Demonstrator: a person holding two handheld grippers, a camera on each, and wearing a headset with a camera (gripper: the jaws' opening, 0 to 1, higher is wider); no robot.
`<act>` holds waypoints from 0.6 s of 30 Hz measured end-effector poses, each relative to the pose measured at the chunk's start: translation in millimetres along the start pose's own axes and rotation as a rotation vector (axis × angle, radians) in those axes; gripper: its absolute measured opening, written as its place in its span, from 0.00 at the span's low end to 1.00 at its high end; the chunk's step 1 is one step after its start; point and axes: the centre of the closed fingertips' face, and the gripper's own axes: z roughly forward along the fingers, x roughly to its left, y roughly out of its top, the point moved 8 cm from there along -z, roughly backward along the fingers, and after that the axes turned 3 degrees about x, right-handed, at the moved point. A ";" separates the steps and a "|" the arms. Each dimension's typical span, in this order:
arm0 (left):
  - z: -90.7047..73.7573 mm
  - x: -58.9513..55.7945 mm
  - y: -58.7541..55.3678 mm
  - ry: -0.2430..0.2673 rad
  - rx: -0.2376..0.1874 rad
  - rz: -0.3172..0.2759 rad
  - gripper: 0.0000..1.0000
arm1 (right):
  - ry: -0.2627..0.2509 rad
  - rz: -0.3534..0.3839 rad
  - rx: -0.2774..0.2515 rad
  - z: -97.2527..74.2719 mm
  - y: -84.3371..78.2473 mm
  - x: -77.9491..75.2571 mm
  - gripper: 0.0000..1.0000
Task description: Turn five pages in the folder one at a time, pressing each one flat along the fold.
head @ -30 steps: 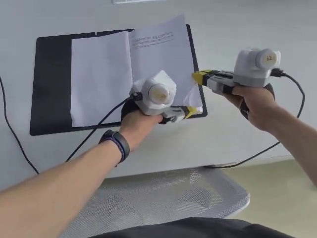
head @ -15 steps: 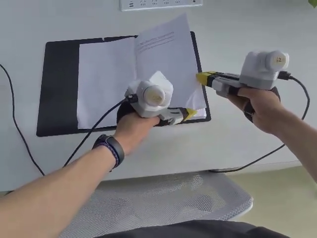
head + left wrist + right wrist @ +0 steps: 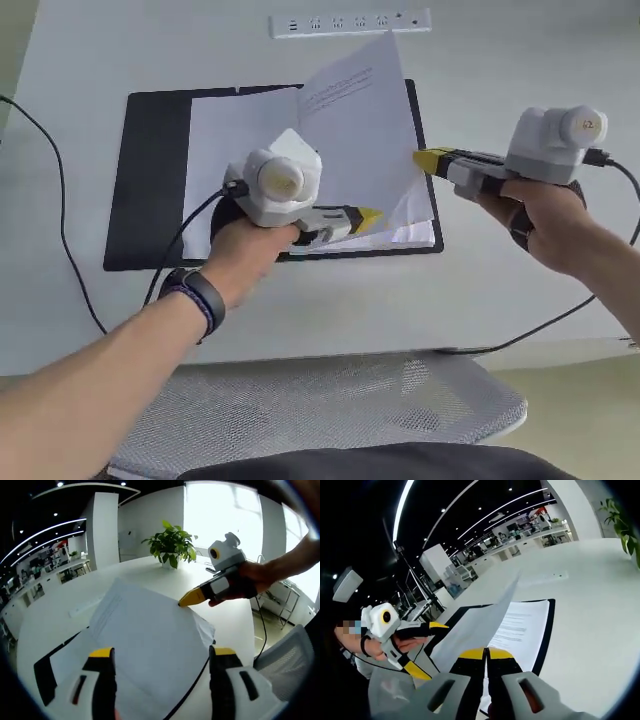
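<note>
Nearest me is the mesh chair (image 3: 330,400), tucked below the near edge of the desk (image 3: 520,290). Just past that edge my left hand-held gripper (image 3: 362,218) hangs over the near right corner of the folder (image 3: 150,180). Its jaws are spread wide with nothing between them, and in the left gripper view the lifted sheet lies ahead of them, apart as far as I can tell. The folder lies open and flat mid-desk, black cover down, with white sheets lying flat on its left half. The page (image 3: 360,120) in hand stands tilted up off the right half, with more sheets under it. My right hand-held gripper (image 3: 432,160) is at the page's right edge with its jaws closed narrow on the paper; the right gripper view shows the sheet running in between the yellow tips. A power strip (image 3: 350,20) sits at the far edge of the desk. Progress, my read: one turn is underway, with the page raised but not yet over the fold and nothing pressed on it. I cannot count how many turns are done, since the flat sheets on the left give no number. Left to do: swing this page across, lay it down, press along the fold, likely with the free left one, then whatever turns remain.
</note>
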 end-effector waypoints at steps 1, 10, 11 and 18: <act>-3.7 2.7 -0.6 0.007 -0.003 -0.007 0.77 | 0.001 -0.003 0.001 -0.1 0.8 1.4 0.00; -44.2 29.4 -13.1 0.077 -0.016 -0.048 0.80 | 0.010 -0.008 -0.011 0.3 7.9 13.7 0.00; -50.5 33.2 -15.2 0.089 -0.021 -0.057 0.80 | 0.012 -0.010 -0.012 0.5 8.8 15.3 0.00; -82.6 50.8 -27.6 0.147 -0.033 -0.094 0.82 | 0.041 -0.030 -0.022 5.9 20.0 28.9 0.00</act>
